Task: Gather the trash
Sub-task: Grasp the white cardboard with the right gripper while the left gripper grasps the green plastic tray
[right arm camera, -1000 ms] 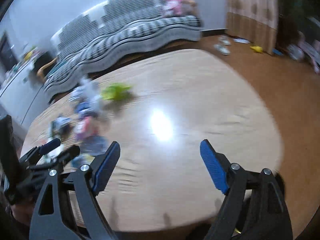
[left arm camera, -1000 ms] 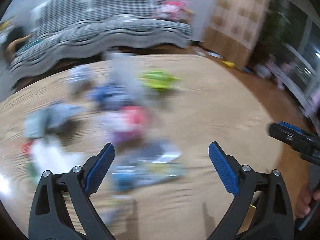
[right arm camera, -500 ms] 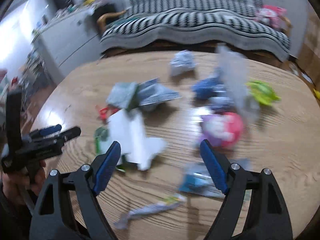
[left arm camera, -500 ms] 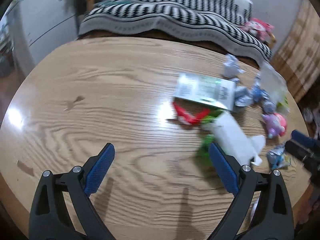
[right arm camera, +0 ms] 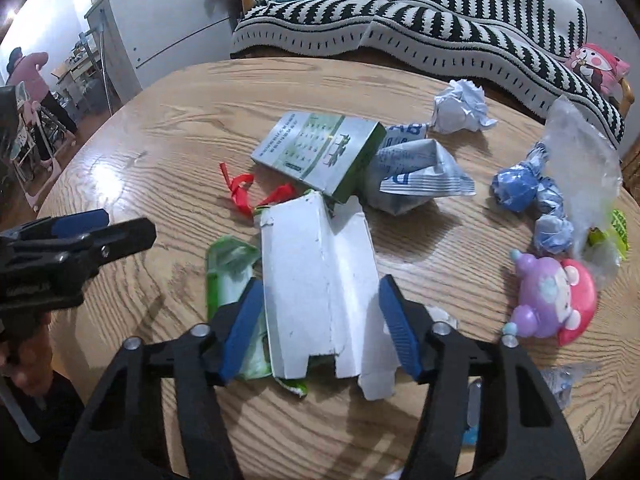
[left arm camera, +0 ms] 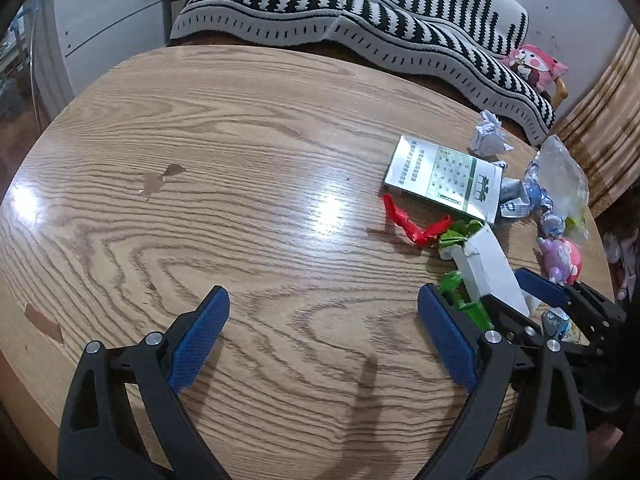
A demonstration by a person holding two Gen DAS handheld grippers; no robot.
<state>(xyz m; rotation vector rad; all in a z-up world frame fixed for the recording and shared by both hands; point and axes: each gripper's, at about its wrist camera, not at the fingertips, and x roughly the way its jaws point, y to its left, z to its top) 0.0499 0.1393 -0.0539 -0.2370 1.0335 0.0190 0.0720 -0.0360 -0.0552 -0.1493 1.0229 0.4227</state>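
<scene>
Trash lies scattered on a round wooden table (left arm camera: 200,160). A flattened white cardboard box (right arm camera: 312,280) lies between the jaws of my right gripper (right arm camera: 320,320). The jaws are closing on it, and on the left a strip of the green wrapper (right arm camera: 228,272) still shows between pad and card. Beyond it are a red ribbon (right arm camera: 240,192), a green-and-white box (right arm camera: 316,152), a blue-and-white bag (right arm camera: 412,168) and a crumpled paper ball (right arm camera: 460,108). My left gripper (left arm camera: 324,336) stands open over bare wood, left of the pile.
At the right lie blue foil balls (right arm camera: 516,188), a clear plastic bag (right arm camera: 580,160) and a pink-and-purple toy (right arm camera: 552,296). A sofa with a striped throw (right arm camera: 440,20) stands behind the table. A person (right arm camera: 32,80) is far back on the left.
Both grippers swung left across the table. The right one came down over the white cardboard and its jaws narrowed. The left one settled over bare wood.
</scene>
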